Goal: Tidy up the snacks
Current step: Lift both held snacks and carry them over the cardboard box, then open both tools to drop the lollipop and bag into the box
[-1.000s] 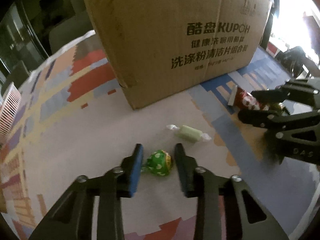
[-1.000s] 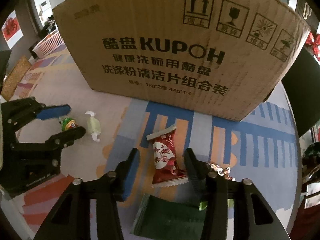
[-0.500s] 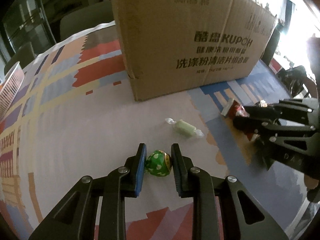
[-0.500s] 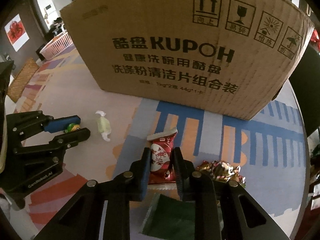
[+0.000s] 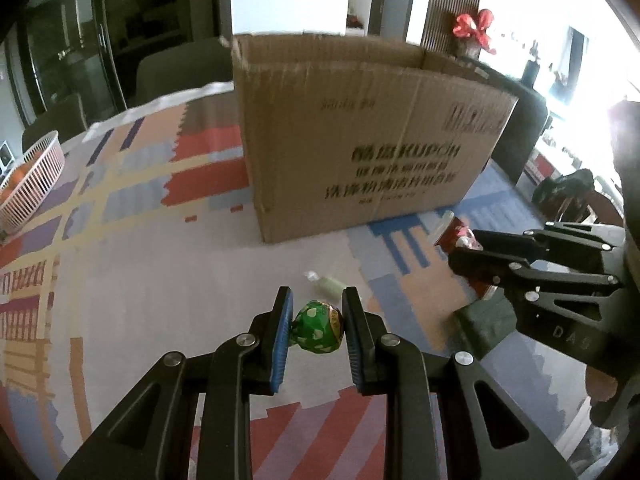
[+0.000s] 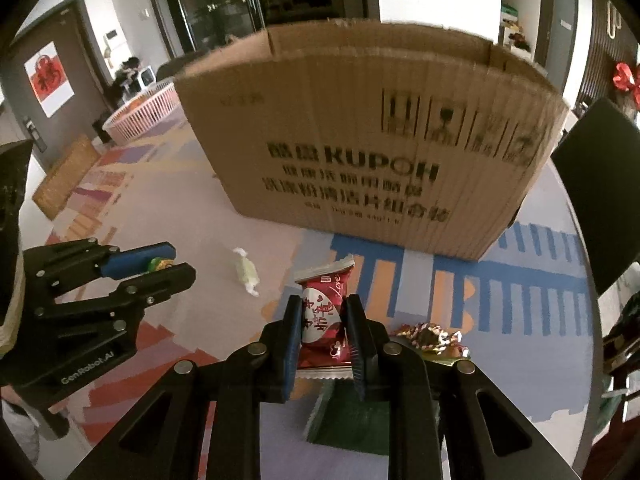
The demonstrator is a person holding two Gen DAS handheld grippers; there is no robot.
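Left gripper (image 5: 316, 330): pinching the green sweet (image 5: 319, 331) between its pads, held above the tablecloth (image 5: 160, 280).
Right gripper (image 6: 323, 336): clamped on the red packet (image 6: 323, 316), mid-body, its top edge poking out.
Handling: both probably light; the sweet is round and foil-slick, so hold it across the middle; the packet is soft and crushable.
Surface: patterned cloth; a pale sweet (image 6: 247, 272) lies between the grippers.
Room: open cardboard box (image 6: 368, 140) just behind; white basket (image 5: 28, 184) at the far left.
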